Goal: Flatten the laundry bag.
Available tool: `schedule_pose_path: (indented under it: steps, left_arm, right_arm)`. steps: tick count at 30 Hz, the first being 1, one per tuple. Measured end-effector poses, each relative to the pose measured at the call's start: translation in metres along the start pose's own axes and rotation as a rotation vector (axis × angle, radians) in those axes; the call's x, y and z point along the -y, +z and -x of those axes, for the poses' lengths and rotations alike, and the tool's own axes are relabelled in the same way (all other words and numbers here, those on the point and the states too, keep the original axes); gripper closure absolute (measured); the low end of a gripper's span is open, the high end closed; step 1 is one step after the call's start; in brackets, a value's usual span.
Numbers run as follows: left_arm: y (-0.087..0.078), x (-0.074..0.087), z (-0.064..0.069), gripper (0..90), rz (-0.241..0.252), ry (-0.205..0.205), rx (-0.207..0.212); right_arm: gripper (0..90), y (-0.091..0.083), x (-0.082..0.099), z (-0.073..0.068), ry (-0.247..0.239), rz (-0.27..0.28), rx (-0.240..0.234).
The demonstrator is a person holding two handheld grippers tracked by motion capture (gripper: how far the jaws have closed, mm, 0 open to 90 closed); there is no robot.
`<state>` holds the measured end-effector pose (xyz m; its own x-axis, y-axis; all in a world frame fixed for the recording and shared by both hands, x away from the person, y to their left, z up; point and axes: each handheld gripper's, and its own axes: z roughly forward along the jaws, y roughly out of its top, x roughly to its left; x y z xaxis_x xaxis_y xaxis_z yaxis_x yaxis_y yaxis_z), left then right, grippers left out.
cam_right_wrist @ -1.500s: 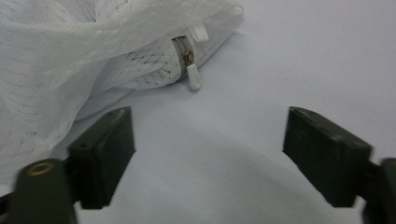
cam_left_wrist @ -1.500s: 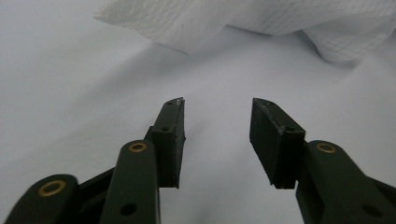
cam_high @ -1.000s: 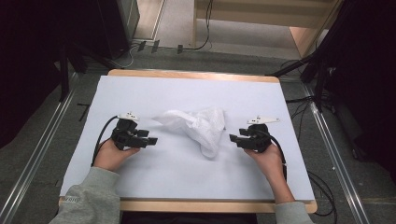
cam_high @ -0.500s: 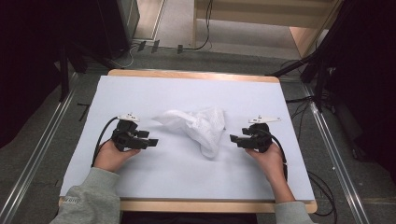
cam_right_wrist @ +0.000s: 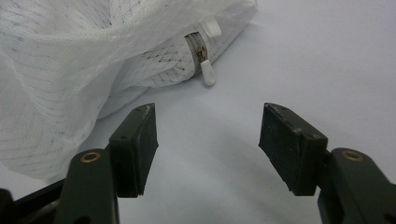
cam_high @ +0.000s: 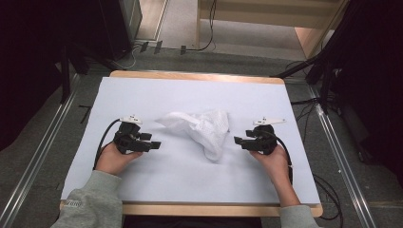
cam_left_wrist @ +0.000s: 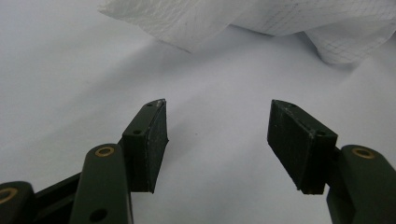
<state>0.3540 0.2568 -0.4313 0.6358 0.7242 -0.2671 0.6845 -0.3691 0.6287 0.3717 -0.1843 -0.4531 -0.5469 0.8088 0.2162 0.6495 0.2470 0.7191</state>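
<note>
A crumpled white mesh bag [cam_high: 202, 128] lies in the middle of the white sheet [cam_high: 190, 95]. A zipper with white pulls [cam_right_wrist: 201, 52] shows on it in the right gripper view. My left gripper [cam_high: 156, 145] rests on the sheet to the left of the bag and points at it. Its jaws have just been opening and stand open [cam_left_wrist: 217, 130], with nothing between them and the bag's edge [cam_left_wrist: 261, 18] ahead. My right gripper [cam_high: 237, 141] rests at the bag's right. Its jaws have just closed slightly but remain open [cam_right_wrist: 208, 135], empty, just short of the bag [cam_right_wrist: 70, 56].
The sheet covers a wooden table [cam_high: 197, 76], which has bare wood along its far and near edges. Metal rails [cam_high: 43, 156] run along the floor on both sides. Cables [cam_high: 328, 190] trail off the right edge. Dark equipment stands at the far left and right.
</note>
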Motion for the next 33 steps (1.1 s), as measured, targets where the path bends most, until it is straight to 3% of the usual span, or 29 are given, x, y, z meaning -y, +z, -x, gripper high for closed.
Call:
schedule_pose_path:
  steps: [7, 13, 18, 21, 24, 28, 30, 33]
  left_arm:
    - [-0.001, 0.000, -0.001, 39.0, 0.003, -0.002, 0.000]
    - [-0.005, 0.002, 0.001, 40.2, 0.017, -0.003, -0.003]
    - [-0.012, 0.008, 0.005, 40.8, 0.024, -0.001, -0.019]
    - [-0.015, 0.011, 0.005, 40.9, 0.026, -0.010, -0.023]
    - [-0.020, 0.017, 0.004, 41.0, 0.026, -0.024, -0.036]
    - [-0.025, 0.023, 0.002, 41.1, 0.035, -0.040, -0.048]
    - [-0.028, 0.025, 0.002, 41.2, 0.035, -0.044, -0.053]
    - [-0.031, 0.028, 0.002, 41.4, 0.037, -0.050, -0.060]
  right_arm:
    - [44.5, -0.003, -0.003, 0.001, 0.028, 0.007, -0.027]
    - [44.4, -0.008, -0.016, -0.003, 0.007, 0.031, -0.030]
    - [41.5, -0.007, -0.046, -0.007, 0.007, 0.084, -0.039]
    - [41.5, -0.003, -0.055, -0.010, -0.006, 0.087, -0.044]
    - [40.6, 0.011, -0.068, -0.016, -0.035, 0.065, -0.044]
    - [39.1, 0.031, -0.073, -0.017, -0.023, 0.009, -0.050]
    - [39.1, 0.040, -0.071, -0.014, -0.003, -0.019, -0.074]
    - [47.1, 0.052, -0.067, -0.011, 0.004, -0.058, -0.088]
